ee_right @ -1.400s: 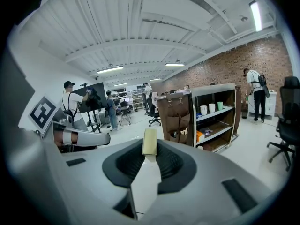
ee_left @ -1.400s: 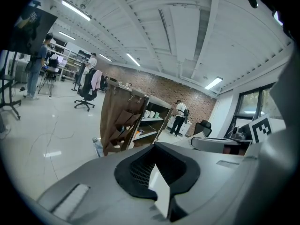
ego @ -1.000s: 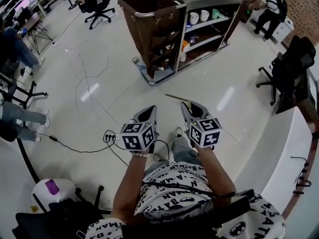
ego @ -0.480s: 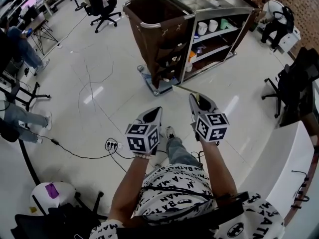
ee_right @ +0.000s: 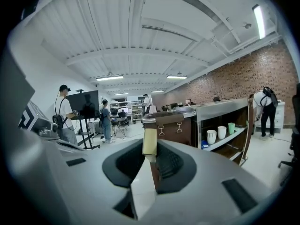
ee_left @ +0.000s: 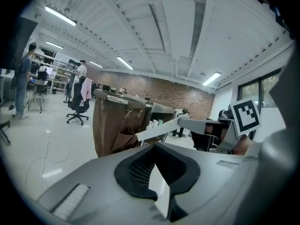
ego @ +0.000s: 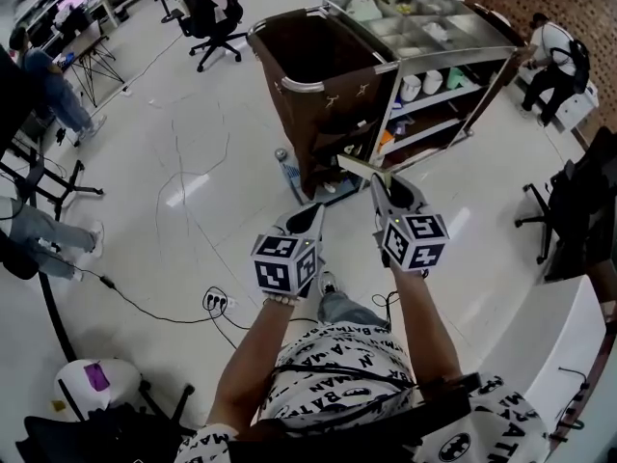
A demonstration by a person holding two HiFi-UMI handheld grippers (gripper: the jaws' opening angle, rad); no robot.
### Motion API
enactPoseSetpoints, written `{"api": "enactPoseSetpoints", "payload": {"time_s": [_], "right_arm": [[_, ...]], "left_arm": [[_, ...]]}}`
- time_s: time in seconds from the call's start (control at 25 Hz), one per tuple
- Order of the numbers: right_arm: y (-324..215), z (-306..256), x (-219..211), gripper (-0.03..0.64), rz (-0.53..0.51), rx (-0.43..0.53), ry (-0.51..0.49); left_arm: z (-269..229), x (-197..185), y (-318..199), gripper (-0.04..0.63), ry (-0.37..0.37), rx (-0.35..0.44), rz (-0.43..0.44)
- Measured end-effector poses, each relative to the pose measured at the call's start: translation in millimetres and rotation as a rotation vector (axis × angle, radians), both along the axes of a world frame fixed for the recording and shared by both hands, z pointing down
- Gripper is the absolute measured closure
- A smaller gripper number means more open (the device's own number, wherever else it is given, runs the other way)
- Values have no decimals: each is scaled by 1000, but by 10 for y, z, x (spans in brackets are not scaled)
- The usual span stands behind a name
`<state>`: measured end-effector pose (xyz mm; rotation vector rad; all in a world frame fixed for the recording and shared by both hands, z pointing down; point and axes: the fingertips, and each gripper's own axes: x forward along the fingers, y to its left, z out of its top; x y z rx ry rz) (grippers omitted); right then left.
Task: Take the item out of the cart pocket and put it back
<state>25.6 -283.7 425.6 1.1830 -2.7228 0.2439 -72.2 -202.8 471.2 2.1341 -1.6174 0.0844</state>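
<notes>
One flat strip [ee_right: 149, 142] nipped between right gripper [ego: 378, 183] jaws; left gripper [ego: 314, 212] jaws together, empty.

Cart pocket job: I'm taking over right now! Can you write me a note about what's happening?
Right hand-held gripper: shut on the flat cream strip.
Left hand-held gripper: jaws together, nothing in them.
Cart: ahead, brown side pockets facing you; neither hand-held gripper touches it.
Done: the strip is out of its pocket.
Left to do: reach the cart, slide the strip back into a pocket.
</notes>
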Motion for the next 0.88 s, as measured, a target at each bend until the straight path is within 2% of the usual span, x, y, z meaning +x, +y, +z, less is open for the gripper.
{"api": "enactPoseSetpoints", "payload": {"time_s": [0.32, 0.88], "right_arm": [[-686, -168, -172, 535, -27, 32, -18], [-1301, 39, -476, 535, -80, 10, 15]], "left_arm": [[-92, -180, -596, 595, -18, 10, -35], [-13, -412, -1172, 595, -15, 3, -81]]}}
